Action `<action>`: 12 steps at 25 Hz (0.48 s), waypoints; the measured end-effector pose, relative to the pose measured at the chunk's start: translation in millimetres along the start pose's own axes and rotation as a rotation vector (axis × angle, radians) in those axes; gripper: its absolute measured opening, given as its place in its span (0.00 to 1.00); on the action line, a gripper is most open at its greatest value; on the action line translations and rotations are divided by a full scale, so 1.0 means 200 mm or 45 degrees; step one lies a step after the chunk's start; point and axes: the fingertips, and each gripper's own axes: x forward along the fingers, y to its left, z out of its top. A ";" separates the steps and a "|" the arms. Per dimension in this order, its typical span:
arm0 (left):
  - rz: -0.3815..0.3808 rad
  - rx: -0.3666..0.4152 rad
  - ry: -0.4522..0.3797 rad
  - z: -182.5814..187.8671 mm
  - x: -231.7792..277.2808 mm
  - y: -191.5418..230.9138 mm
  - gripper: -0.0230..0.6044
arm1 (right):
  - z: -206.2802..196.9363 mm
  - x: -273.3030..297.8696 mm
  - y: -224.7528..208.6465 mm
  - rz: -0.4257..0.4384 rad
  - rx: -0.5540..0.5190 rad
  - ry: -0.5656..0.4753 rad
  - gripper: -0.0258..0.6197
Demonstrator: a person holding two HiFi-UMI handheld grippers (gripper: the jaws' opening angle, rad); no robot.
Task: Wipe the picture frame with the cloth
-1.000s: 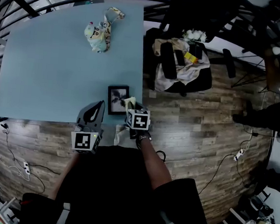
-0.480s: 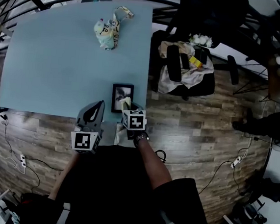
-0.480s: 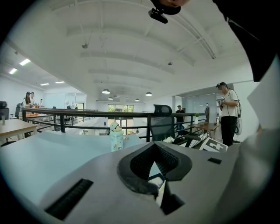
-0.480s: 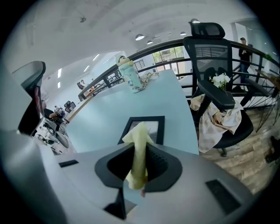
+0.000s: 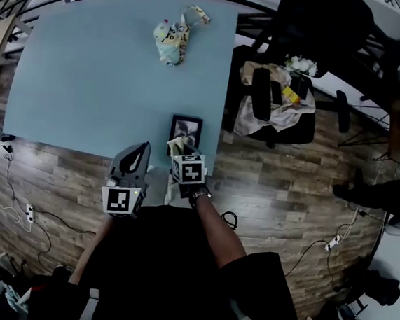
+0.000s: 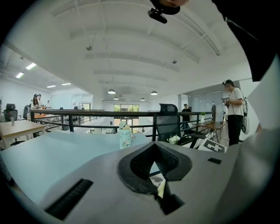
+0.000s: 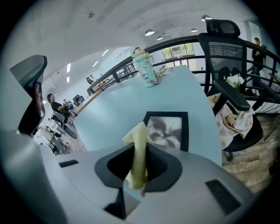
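Note:
A small black picture frame (image 5: 187, 130) (image 7: 167, 131) with a grey leaf print lies flat near the light blue table's right front corner. My right gripper (image 5: 181, 147) (image 7: 139, 162) is shut on a pale yellow cloth (image 7: 138, 151) (image 5: 177, 144), which sticks up between the jaws just short of the frame's near edge. My left gripper (image 5: 136, 155) (image 6: 154, 168) hovers over the table's front edge, left of the frame, its jaws closed together with nothing in them.
A patterned cup with a cloth bag (image 5: 171, 36) (image 7: 146, 69) stands at the table's far side. A black office chair (image 5: 275, 107) draped with clothes is right of the table (image 5: 88, 75). A railing (image 6: 87, 114) runs behind it.
The view has shifted, so the table and frame sit further right and up. The right gripper with the cloth has drawn back slightly from over the frame to its near edge. The left gripper holds still.

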 end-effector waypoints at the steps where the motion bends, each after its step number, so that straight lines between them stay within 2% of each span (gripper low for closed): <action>1: 0.011 -0.006 0.006 0.00 -0.01 0.01 0.03 | 0.00 0.01 0.01 0.008 -0.009 0.003 0.13; 7: 0.067 -0.002 -0.022 -0.01 -0.06 0.05 0.03 | -0.03 0.05 0.09 0.050 -0.050 0.036 0.13; 12: 0.083 0.016 0.004 -0.06 -0.09 0.07 0.03 | -0.06 0.07 0.11 0.067 -0.067 0.055 0.13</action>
